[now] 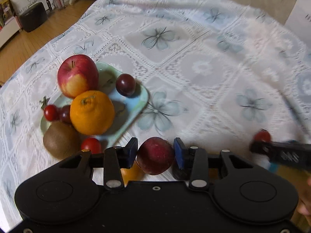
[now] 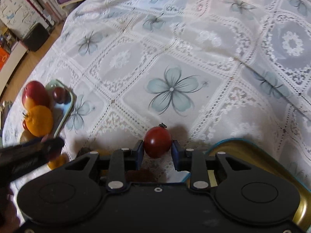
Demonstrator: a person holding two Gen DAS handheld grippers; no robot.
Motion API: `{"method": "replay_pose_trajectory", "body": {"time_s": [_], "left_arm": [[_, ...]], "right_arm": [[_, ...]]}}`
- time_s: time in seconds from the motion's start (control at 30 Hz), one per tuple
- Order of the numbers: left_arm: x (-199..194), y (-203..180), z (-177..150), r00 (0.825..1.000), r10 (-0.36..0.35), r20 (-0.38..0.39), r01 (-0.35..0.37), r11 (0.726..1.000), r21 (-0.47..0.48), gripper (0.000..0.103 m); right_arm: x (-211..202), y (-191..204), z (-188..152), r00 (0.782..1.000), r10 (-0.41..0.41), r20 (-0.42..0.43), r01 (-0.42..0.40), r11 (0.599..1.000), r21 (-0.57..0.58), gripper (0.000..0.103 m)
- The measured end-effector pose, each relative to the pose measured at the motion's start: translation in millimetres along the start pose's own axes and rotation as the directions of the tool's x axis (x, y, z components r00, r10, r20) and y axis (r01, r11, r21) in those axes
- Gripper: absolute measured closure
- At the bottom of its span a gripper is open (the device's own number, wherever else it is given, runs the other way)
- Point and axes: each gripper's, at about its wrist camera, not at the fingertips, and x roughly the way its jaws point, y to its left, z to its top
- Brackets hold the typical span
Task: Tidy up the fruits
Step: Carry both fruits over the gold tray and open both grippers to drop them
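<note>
Gripping a smooth, firm plum (image 1: 155,156) in the left hand-held gripper (image 1: 155,153) and a soft, thin-skinned cherry tomato (image 2: 157,142) in the right hand-held gripper (image 2: 157,148), pinching each lightly across its widest middle.

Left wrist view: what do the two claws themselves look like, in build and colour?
Both match. The left claw and right claw each have a matte black plastic body with two round raised discs, black linkage arms with silver rivets, and two blue rectangular finger pads. No cables or sleeves show.

Dark red plum (image 1: 155,155) and cherry tomato (image 2: 157,142), each clamped aloft.
</note>
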Motion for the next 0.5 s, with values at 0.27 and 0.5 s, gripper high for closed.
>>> {"method": "replay_pose_trajectory", "body": {"time_s": [0.27, 0.5], "left_arm": [[-67, -26, -64, 0.99, -0.126, 0.059, 0.125, 0.992, 0.026, 0.055], [-92, -44, -118, 0.98, -0.192, 0.047, 0.189, 0.98, 0.066, 0.055]], "right_arm": [[-57, -18, -19, 0.997, -0.015, 0.08, 0.01, 0.998, 0.062, 0.073], [-99, -43, -76, 0.995, -0.085, 0.047, 0.078, 0.987, 0.138, 0.073]]}}
